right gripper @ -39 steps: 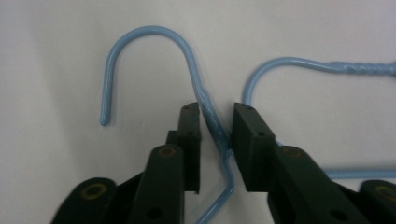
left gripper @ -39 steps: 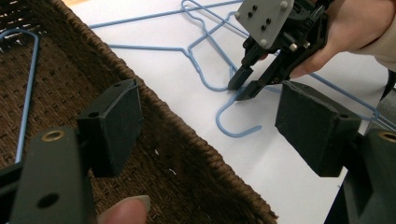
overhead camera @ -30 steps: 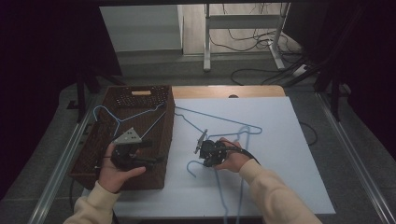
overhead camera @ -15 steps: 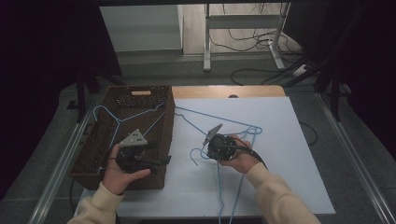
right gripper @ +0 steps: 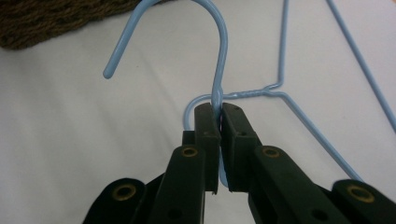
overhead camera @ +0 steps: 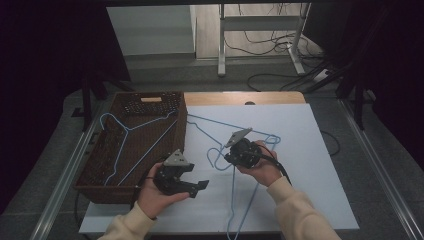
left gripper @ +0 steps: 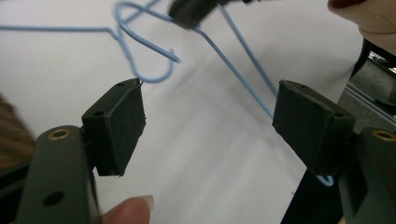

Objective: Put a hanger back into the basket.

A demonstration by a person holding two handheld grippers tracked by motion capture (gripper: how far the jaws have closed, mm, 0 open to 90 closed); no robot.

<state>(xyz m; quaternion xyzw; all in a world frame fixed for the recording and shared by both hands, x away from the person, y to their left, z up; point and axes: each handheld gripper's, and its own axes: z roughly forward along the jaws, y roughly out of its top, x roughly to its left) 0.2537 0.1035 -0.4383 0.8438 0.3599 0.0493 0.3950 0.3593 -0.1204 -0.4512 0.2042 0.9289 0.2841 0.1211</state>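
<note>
Standing at the table edge, findings run from largest item to smallest.

Table (overhead camera: 310,150): flat, smooth white top; matte, no glare.

Basket (overhead camera: 95,172): dark brown woven wicker, rectangular, at the table's left side. One blue wire hanger (overhead camera: 131,131) lies inside it.

Held hanger (overhead camera: 235,200): thin light-blue wire, on the white top just right of the basket. Its long run trails toward the person's edge; the hook (right gripper: 212,28) curls toward the basket. The twisted neck sits just beyond the jaw tips.

Further hanger wire (overhead camera: 215,122): same blue wire, flat on the table beyond the held one.

Right gripper (right gripper: 219,116): clamped on the held hanger at the base of its hook, pads pressed together over the wire.

Left gripper (left gripper: 208,121): jaws spread wide, nothing between them. It hovers near the basket's near right corner.

Key relation: the hook lies ahead of the left gripper, between it and the right gripper. Judged, the left hand has only a short reach to the hook.
</note>
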